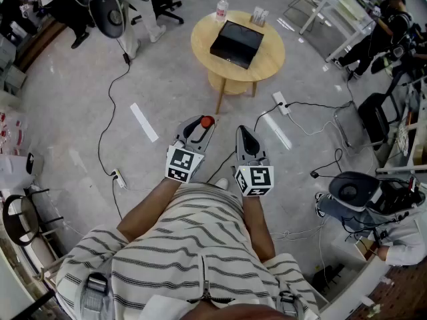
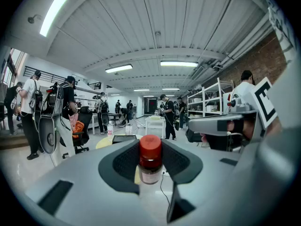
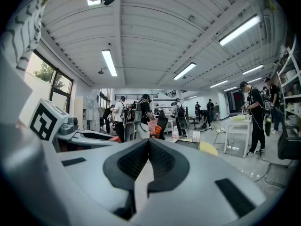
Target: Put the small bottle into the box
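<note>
Grey polished workshop floor [image 1: 167,79], cables [image 1: 105,129] trailing across it. Ahead stands a round pale wooden table [image 1: 272,57] bearing a flat black rectangular box [image 1: 237,43]. Left gripper [image 1: 199,131]: jaws wide apart, clamped on the small red-capped bottle [image 2: 150,160], well short of the table. Right gripper [image 3: 149,149]: jaws closed together, nothing between them.

Floor ahead: open up to the round table [image 1: 267,62]; only cables [image 1: 102,135] and a power strip [image 1: 281,103] lie across it.
Table top: bare wood on every side of the black box [image 1: 237,43].
Far rim: water bottle [image 1: 222,7] and small carton [image 1: 259,17] stand behind the box, clear of it.
</note>
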### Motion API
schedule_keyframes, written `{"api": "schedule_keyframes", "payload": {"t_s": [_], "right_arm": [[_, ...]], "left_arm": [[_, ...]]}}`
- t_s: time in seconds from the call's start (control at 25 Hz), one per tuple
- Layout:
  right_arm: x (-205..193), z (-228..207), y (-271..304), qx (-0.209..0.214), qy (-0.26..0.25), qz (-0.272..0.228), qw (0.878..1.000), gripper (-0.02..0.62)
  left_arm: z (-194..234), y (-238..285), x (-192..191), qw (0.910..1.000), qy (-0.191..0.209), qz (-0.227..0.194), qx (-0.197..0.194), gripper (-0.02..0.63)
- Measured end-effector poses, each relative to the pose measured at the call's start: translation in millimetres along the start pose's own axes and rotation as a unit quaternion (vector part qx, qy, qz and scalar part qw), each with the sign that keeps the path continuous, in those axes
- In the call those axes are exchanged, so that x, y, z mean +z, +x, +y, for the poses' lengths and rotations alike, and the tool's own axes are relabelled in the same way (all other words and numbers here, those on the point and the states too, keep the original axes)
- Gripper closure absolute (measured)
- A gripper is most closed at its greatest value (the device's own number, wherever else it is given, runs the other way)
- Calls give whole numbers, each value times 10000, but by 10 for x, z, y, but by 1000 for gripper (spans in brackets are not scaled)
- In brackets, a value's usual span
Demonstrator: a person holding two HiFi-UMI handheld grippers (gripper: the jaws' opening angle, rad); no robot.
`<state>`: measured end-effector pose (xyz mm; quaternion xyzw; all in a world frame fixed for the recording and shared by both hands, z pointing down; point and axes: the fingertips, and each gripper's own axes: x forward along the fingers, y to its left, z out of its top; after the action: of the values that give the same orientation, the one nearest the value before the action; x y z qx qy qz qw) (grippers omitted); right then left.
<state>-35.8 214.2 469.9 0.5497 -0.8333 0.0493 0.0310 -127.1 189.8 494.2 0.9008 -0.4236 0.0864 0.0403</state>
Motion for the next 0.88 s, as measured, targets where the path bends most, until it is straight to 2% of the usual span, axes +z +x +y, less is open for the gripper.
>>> {"api": "schedule_keyframes", "payload": {"t_s": [0.44, 0.88], "right_arm": [[-74, -150, -87, -64, 83, 19, 9999, 586], [-113, -311, -163, 117, 143, 21, 9998, 586]], "left_arm": [[-111, 32, -40, 10000, 3, 13, 51, 456], [-301, 88, -69, 9998, -65, 60, 169, 457]]}}
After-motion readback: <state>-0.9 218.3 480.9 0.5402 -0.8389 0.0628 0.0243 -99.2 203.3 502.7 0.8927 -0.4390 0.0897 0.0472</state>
